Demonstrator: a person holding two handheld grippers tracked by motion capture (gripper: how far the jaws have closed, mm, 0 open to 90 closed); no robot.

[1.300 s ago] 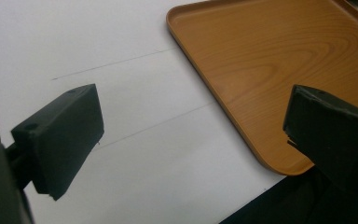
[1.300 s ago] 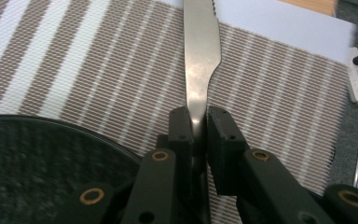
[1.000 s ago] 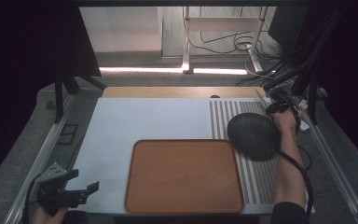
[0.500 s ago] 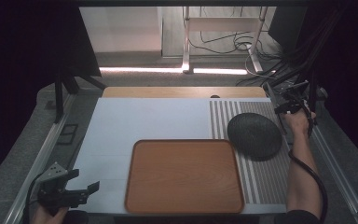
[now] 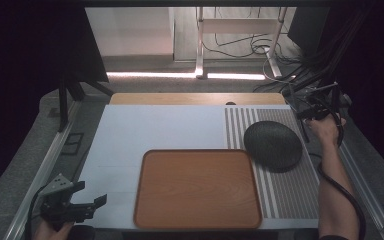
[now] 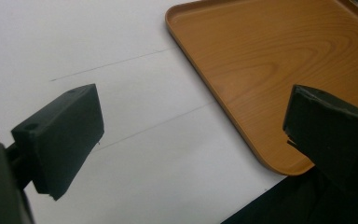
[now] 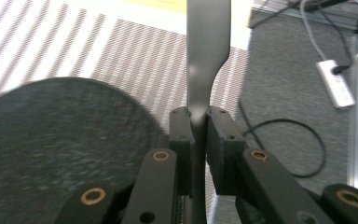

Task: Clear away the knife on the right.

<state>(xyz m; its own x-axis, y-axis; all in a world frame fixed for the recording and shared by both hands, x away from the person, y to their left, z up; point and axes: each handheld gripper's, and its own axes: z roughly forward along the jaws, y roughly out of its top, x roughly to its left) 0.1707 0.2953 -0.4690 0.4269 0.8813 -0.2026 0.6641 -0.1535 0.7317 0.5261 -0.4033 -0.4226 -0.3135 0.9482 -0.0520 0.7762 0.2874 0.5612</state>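
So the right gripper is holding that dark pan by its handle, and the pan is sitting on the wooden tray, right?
Not quite. The right gripper does grip the handle, but the high view shows the pan over the striped mat, beside the wooden tray.

The tray (image 5: 198, 189) was smooth, satin wood-grain. The round pad (image 5: 272, 145) looked dark, rough and speckled. The handle (image 7: 208, 51) was matt grey, smooth. The tabletop (image 5: 155, 130) was matt white.

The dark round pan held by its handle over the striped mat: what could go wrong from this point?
1. The right gripper clamps only the thin handle, so the heavy pan may rotate or slip between the fingers.
2. The pan hangs close to the tray; moving it across could hit the raised rim.
3. The cable along the forearm might snag.
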